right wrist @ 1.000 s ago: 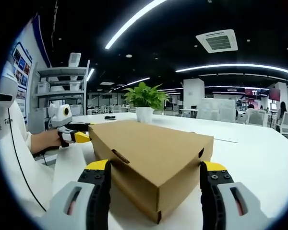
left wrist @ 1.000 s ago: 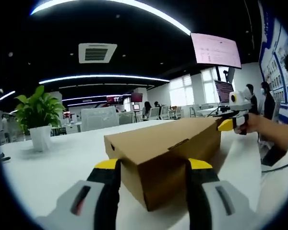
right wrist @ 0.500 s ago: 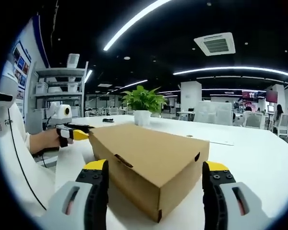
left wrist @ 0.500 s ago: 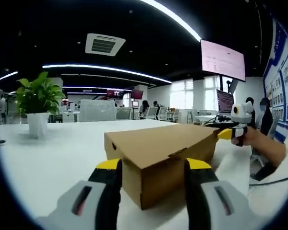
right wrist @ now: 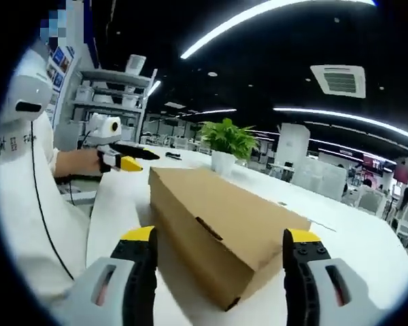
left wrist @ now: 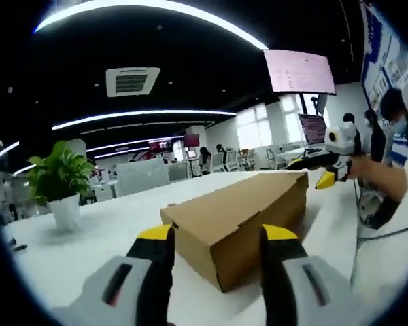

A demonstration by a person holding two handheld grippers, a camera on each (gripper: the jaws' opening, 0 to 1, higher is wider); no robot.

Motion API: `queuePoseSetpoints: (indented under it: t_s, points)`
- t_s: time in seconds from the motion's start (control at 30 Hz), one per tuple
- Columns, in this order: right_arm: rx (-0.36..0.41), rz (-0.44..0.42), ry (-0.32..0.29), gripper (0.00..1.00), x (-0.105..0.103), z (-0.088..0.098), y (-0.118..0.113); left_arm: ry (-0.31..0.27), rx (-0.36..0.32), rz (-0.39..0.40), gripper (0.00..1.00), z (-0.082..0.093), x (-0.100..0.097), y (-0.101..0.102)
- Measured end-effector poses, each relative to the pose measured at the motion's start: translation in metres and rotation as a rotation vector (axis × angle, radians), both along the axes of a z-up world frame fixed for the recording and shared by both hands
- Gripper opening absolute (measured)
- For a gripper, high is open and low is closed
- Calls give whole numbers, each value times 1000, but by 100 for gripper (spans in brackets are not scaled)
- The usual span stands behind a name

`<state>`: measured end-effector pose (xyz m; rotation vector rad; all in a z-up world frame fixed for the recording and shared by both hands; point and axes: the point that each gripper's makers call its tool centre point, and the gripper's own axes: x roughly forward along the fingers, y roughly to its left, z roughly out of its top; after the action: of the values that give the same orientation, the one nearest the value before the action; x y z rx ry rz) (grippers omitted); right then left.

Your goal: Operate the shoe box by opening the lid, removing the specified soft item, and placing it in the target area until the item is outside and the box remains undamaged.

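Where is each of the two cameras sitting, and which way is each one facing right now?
Left gripper view: rides on the left gripper, looking along its open jaws at one end of the closed cardboard box on the white table; the right gripper in the person's hand shows at the right.
Right gripper view: rides on the right gripper, facing the box's opposite end; the left gripper, the hand and a white sleeve show at the left.
Both share the box, table and potted plant.

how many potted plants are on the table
1. A single potted plant in a white pot stands on the white table, beyond the closed cardboard shoe box; the right gripper view shows the same plant behind the box's far end. Others could be hidden outside these views.
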<state>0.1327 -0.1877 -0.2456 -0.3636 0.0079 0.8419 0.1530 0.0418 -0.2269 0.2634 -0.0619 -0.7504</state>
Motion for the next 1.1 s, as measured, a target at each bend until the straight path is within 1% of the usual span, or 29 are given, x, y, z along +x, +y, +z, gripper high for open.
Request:
queuePoseSetpoints:
  t_s: [0.07,0.17,0.2,0.23,0.27,0.3,0.33,0.37,0.4,0.43,0.47,0.5,0.53,0.63,0.7,0.73,0.8,0.83,0.87,0.9,0.97,1.07,1.1]
  points:
    - [4,19,-32,74,-5,4,3,-30,10,9,52,5,-1,2]
    - [40,24,-28,74,-8,10,3,-12,17,-17,59,6,-5,0]
    - [42,25,-42,73,-9,13,2,-8,19,-29,59,7,-7,-1]
    - [35,29,-59,72,-10,15,2,-28,31,-53,58,8,-11,-5]
    - [34,30,-62,72,-11,15,2,-38,36,-57,59,9,-12,-6]
    - [30,35,-76,71,-12,18,1,-95,78,-59,60,12,-14,-8]
    - [28,38,-87,70,-13,19,1,-103,100,-58,61,11,-16,-10]
    - [22,41,-95,69,-14,21,2,-119,131,-57,61,10,-17,-11]
    - [17,39,-99,68,-15,22,1,-141,153,-72,59,11,-19,-14]
    - [10,35,-102,68,-15,23,1,-114,150,-89,57,8,-23,-17]
    - [4,36,-104,68,-16,24,1,-110,134,-90,56,10,-23,-17]
    - [0,33,-109,68,-16,25,1,-118,124,-96,57,11,-24,-19]
    - [-4,34,-111,68,-17,25,1,-142,106,-97,57,16,-26,-19]
    - [-11,48,-119,65,-21,27,2,-169,103,-76,59,22,-26,-15]
    - [-6,66,-123,63,-24,29,3,-167,115,-86,59,22,-26,-15]
    - [-5,66,-122,63,-24,29,3,-146,129,-90,59,18,-26,-15]
    - [-15,64,-129,62,-24,29,2,-151,147,-80,59,15,-25,-14]
    - [-22,57,-131,62,-23,28,1,-185,207,-73,58,12,-24,-13]
    - [-27,53,-134,62,-23,28,0,-207,221,-77,57,12,-24,-15]
    - [-30,53,-132,62,-23,27,0,-198,213,-87,56,10,-25,-16]
    - [-31,54,-130,63,-24,27,1,-157,176,-107,56,10,-26,-18]
    - [-44,70,-149,62,-27,28,3,-165,185,-88,56,12,-24,-15]
    - [-44,69,-157,62,-27,29,3,-168,185,-85,54,13,-24,-14]
